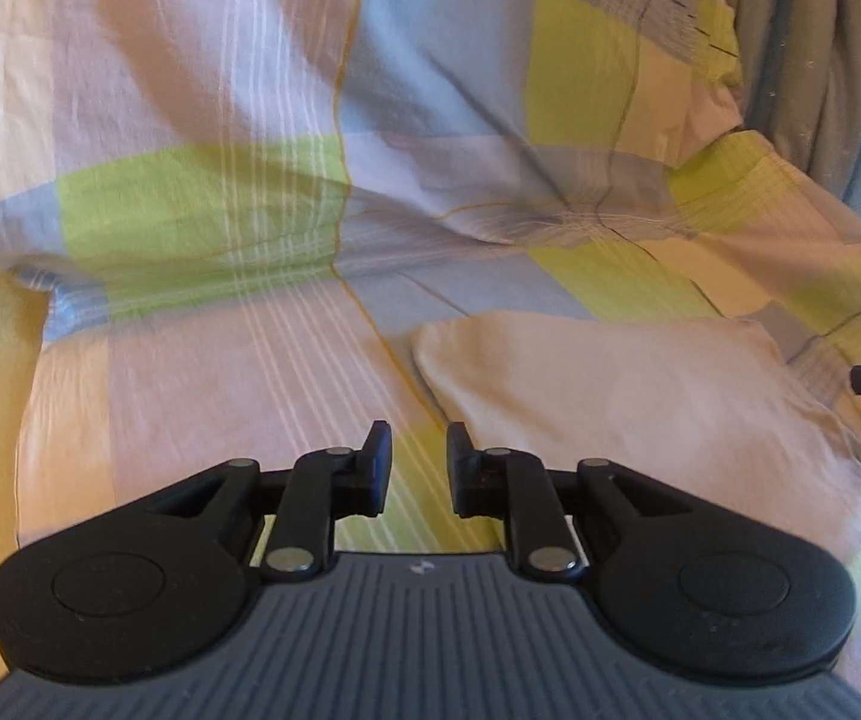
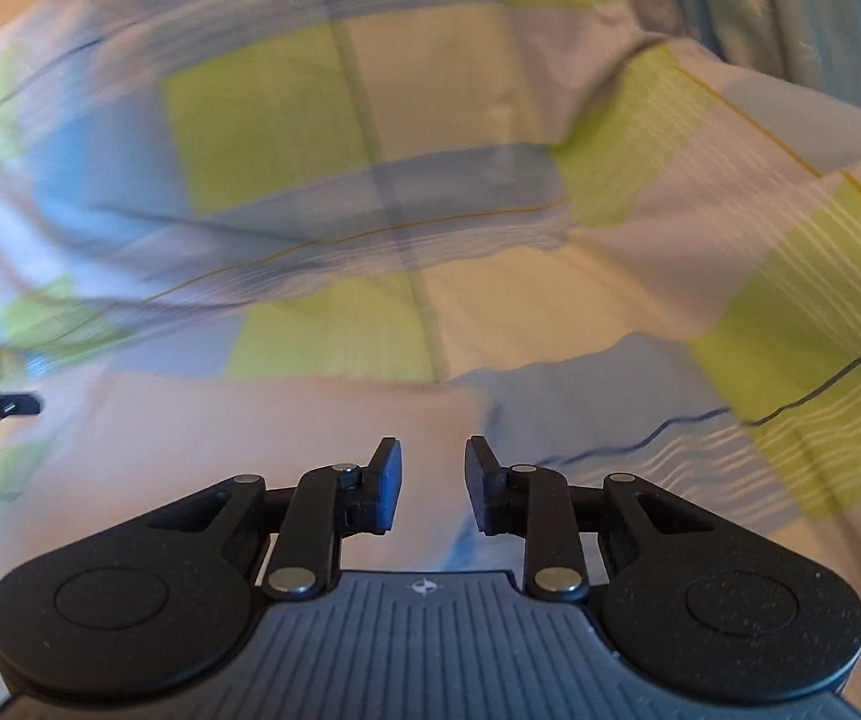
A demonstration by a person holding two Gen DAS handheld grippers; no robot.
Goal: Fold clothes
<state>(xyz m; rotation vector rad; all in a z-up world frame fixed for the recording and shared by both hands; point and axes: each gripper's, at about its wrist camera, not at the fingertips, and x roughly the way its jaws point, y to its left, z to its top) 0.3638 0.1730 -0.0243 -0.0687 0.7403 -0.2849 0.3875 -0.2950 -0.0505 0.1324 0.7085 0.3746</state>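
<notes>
A checked bedcover [image 1: 202, 120] in green, blue and pale pink fills both views; a folded pale garment [image 1: 640, 408] lies on it, ahead-right of the left gripper [image 1: 418, 468]; the left gripper and right gripper [image 2: 433, 483] both stand slightly apart, nothing between.

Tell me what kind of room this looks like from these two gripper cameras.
Most likely a bedroom, with the work done on a bed. A plaid bedcover in green, blue and peach fills both views, a pale folded garment lies on it, and grey-green curtains hang behind.
</notes>
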